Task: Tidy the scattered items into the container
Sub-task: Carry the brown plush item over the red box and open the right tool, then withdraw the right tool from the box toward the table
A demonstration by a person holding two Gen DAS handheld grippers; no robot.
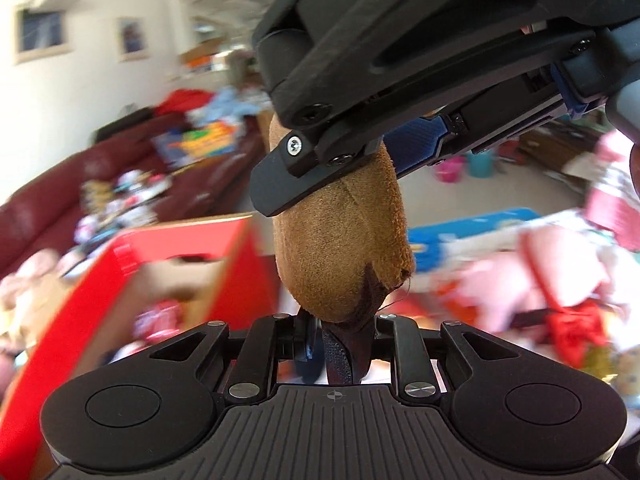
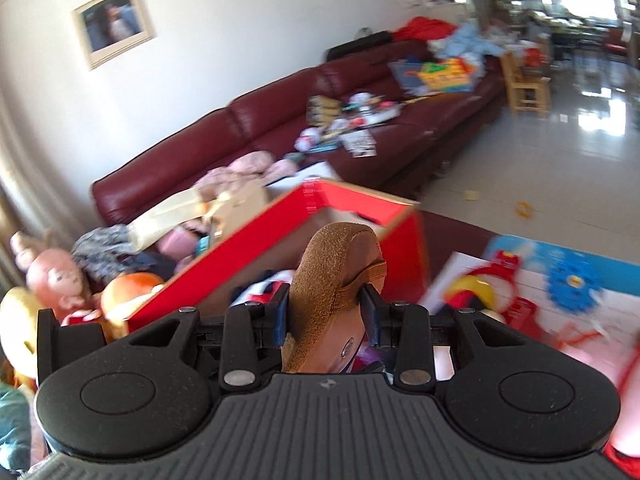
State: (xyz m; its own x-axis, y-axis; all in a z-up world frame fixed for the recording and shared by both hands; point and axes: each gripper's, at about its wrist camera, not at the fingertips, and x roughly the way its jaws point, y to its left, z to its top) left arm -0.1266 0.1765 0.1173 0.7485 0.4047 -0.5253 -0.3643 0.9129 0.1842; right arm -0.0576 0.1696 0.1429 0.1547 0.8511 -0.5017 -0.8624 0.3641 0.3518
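A brown suede slipper (image 1: 344, 240) is held between both grippers. My left gripper (image 1: 336, 344) is shut on its dark bottom end. My right gripper (image 2: 328, 312) is shut on the slipper (image 2: 336, 272) across its middle; its black body (image 1: 400, 60) crosses the top of the left wrist view. The container, a red open cardboard box (image 2: 360, 208), sits just beyond the slipper with items inside; it also shows in the left wrist view (image 1: 180, 240) at lower left.
A dark red sofa (image 2: 240, 132) strewn with toys and books runs behind the box. Dolls and soft toys (image 2: 60, 280) lie left of it. Colourful toys and packaging (image 2: 540, 288) lie to the right. A tiled floor (image 2: 560, 160) stretches beyond.
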